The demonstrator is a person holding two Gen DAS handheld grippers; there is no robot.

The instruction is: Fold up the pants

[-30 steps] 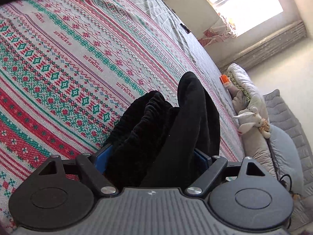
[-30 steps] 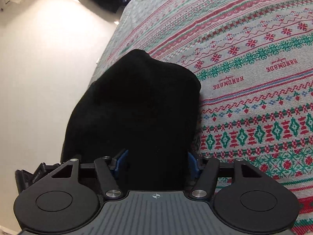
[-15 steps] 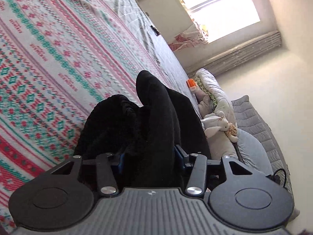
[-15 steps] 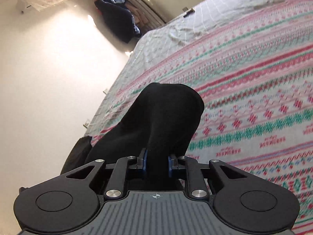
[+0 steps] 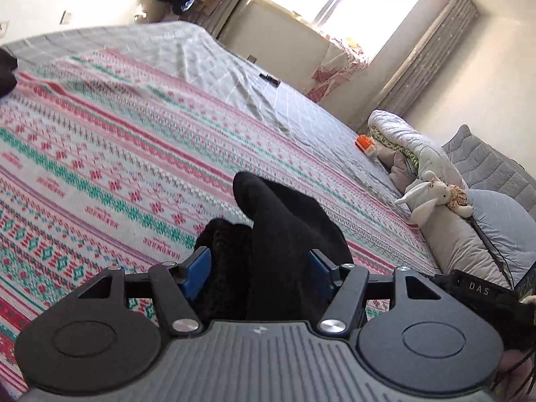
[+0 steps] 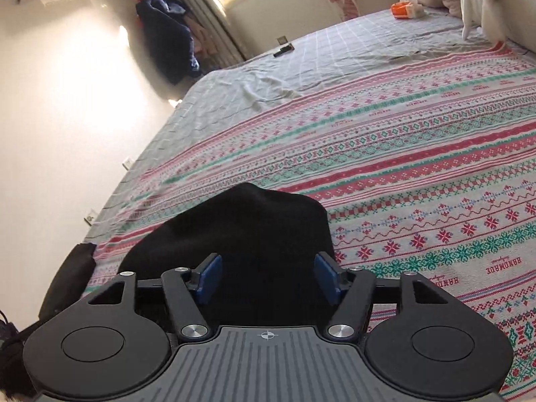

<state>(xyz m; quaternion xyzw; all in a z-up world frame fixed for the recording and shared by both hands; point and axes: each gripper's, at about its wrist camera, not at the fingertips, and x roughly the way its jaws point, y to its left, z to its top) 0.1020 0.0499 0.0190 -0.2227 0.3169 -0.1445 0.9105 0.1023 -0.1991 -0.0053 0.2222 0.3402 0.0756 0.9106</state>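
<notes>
the patterned blanket (image 5: 140, 154) on the bed is taking up less of both views than a second ago, and more of the room is showing beyond it: the window, the hanging dark clothes, the white plush rabbit (image 5: 427, 197) by the pillows. both hands are rising away from the blanket and carrying the black pants (image 5: 278, 234) with them, so the lift that begins a fold looks to be under way rather than finished.

half a second ago both pairs of fingers were pinched much narrower on the cloth. now the left gripper (image 5: 263, 268) is opening, with the gathered waistband and a fold of leg cloth bunching between its blue pads and filling the gap. the right gripper (image 6: 269, 279) is opening too, a smooth dark hump of the pants (image 6: 254, 234) sitting between its fingers and draping forward onto the blanket. whether the pads are pressing the cloth is hard to tell, and a looser hold may let it slip.
</notes>
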